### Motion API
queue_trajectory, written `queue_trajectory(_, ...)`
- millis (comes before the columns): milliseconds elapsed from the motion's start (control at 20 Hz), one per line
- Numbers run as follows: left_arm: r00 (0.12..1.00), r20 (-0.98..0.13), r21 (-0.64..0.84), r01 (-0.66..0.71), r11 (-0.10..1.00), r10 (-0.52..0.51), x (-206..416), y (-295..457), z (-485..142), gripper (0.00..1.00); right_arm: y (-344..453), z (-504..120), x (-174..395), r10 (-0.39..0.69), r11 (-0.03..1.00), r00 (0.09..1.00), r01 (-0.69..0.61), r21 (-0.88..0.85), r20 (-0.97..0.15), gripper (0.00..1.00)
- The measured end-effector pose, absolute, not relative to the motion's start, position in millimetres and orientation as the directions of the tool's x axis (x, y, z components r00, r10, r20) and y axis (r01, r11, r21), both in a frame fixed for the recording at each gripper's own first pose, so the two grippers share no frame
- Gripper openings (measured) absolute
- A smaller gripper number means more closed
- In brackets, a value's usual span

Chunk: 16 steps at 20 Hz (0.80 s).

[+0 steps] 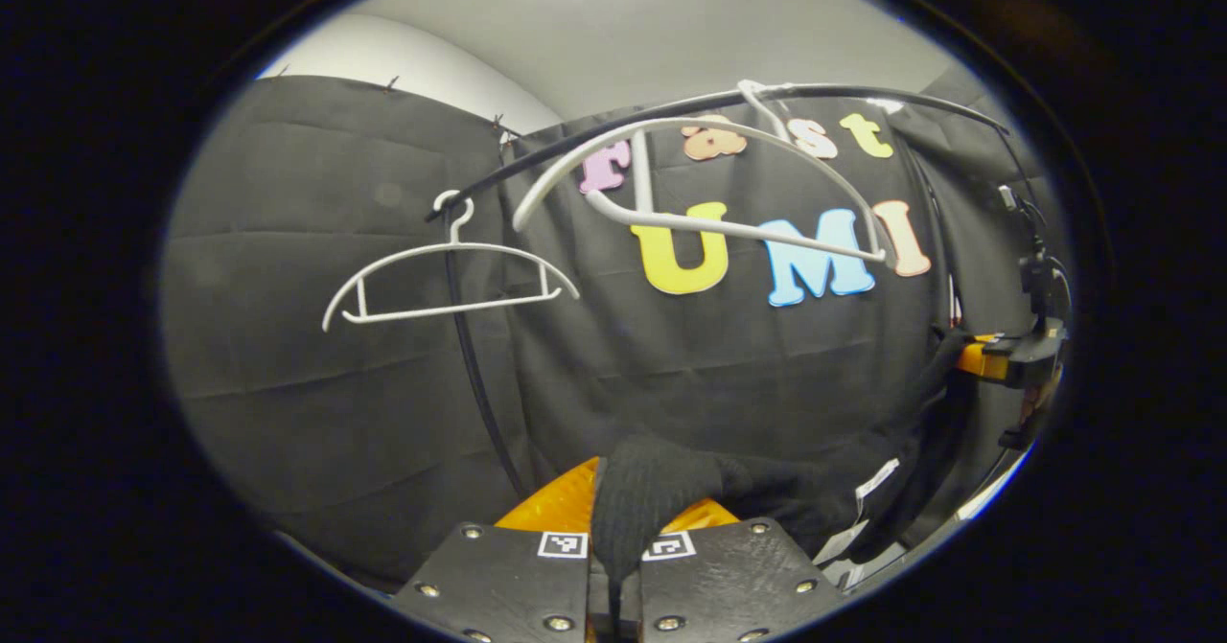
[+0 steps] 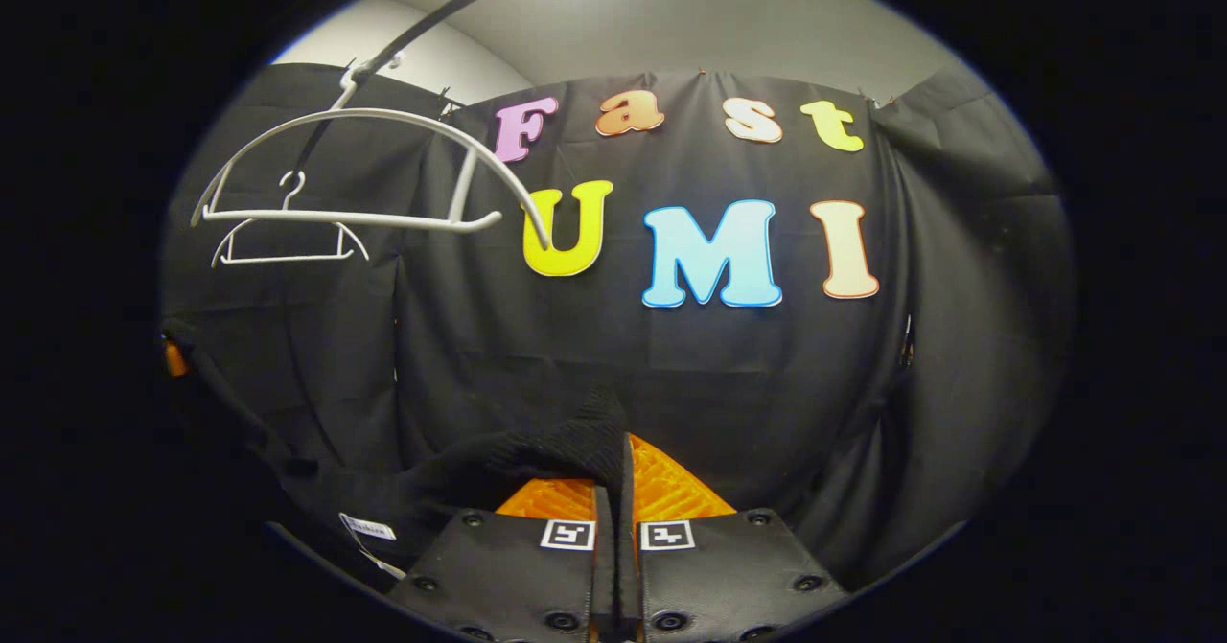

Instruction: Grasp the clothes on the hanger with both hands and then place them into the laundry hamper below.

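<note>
Against the booth's black cloth wall, a dark knit garment (image 1: 661,490) sags between the 2 grippers, off the hangers. The left gripper (image 1: 613,566) is clamped on one end, the right gripper (image 2: 613,566) on the other. Above, 2 bare white hangers (image 1: 451,279) (image 1: 709,183) hang from a black rail (image 1: 863,97).

In the left gripper view, two hangers hang from the rail (image 1: 594,135) in front of the booth wall: the near hanger (image 1: 705,178) to the right, the far hanger (image 1: 451,284) lower left. The garment (image 1: 671,490) lies below the near hanger, pinched between the left gripper (image 1: 613,576) fingers and stretching right toward the right gripper (image 1: 1021,355). In the right gripper view, the right gripper (image 2: 615,566) fingers clamp the garment (image 2: 537,456), which trails left
</note>
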<state>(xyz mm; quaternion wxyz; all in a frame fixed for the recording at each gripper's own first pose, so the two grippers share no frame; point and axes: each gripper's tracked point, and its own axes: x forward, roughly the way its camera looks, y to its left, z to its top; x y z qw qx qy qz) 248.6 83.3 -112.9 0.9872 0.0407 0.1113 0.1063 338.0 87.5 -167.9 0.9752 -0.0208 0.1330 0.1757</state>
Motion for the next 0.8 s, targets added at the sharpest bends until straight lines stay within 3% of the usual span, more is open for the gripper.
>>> queue_trajectory(550, 0.961, -0.265, 0.044, -0.072, 0.996, 0.081, 256.6, -2.5, -150.4, 0.05, 149.1, -182.7, 251.4, 0.534, 0.831, 0.779, -0.555, 0.035, -0.328, 0.03)
queue_trajectory(800, 0.957, -0.286, 0.024, -0.039, 0.999, 0.045, 229.0, -18.2, -165.1, 0.05, 175.5, -194.4, 216.0, 0.608, 0.780, 0.713, -0.620, 0.092, -0.349, 0.03)
